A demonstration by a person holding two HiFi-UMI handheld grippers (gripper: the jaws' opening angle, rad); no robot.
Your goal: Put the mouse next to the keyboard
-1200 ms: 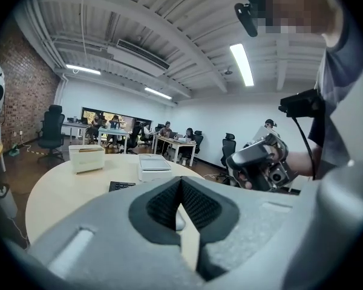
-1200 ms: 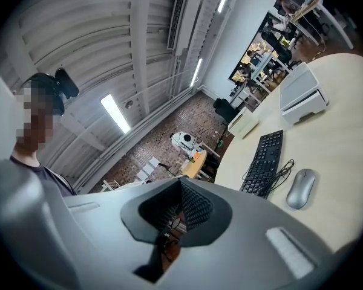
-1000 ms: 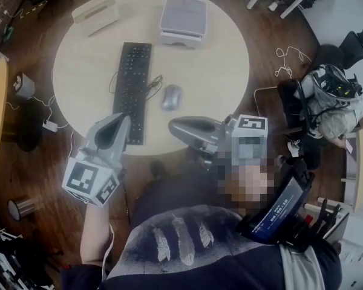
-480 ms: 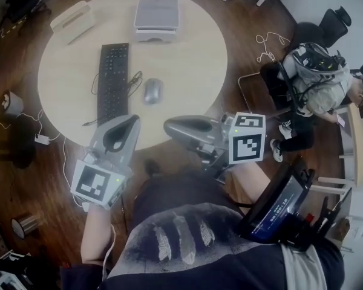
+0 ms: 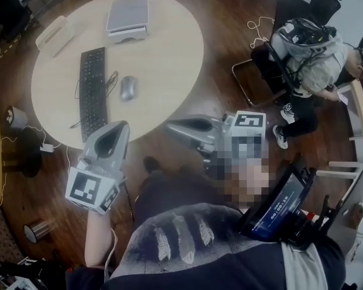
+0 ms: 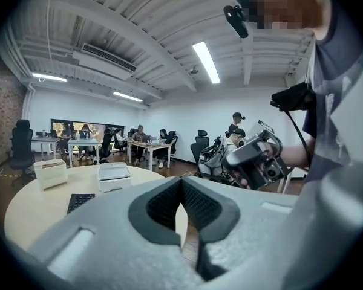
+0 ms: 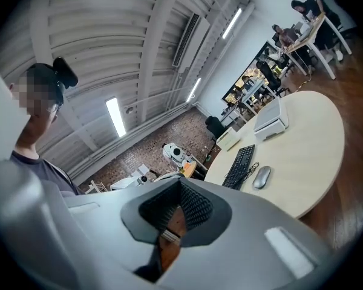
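Note:
A grey mouse (image 5: 128, 87) lies on the round pale table (image 5: 169, 53), just right of a black keyboard (image 5: 92, 93), with a coil of cable between them. Both grippers hover off the table's near edge, over the wooden floor, holding nothing. My left gripper (image 5: 116, 127) is shut and points toward the keyboard's near end. My right gripper (image 5: 169, 127) is shut too and points left. In the right gripper view the mouse (image 7: 262, 176) and keyboard (image 7: 238, 166) lie far ahead. The left gripper view shows only the keyboard's corner (image 6: 80, 201).
A white box (image 5: 128, 14) and a cream stand (image 5: 53, 35) sit at the table's far side. A seated person (image 5: 308, 47) and a chair are to the right. Cables (image 5: 254, 29) lie on the floor, and a small bin (image 5: 15, 118) stands at the left.
The table with keyboard and mouse has slid left and away in the head view as both grippers drew back from its edge. The mouse has not moved on the table.

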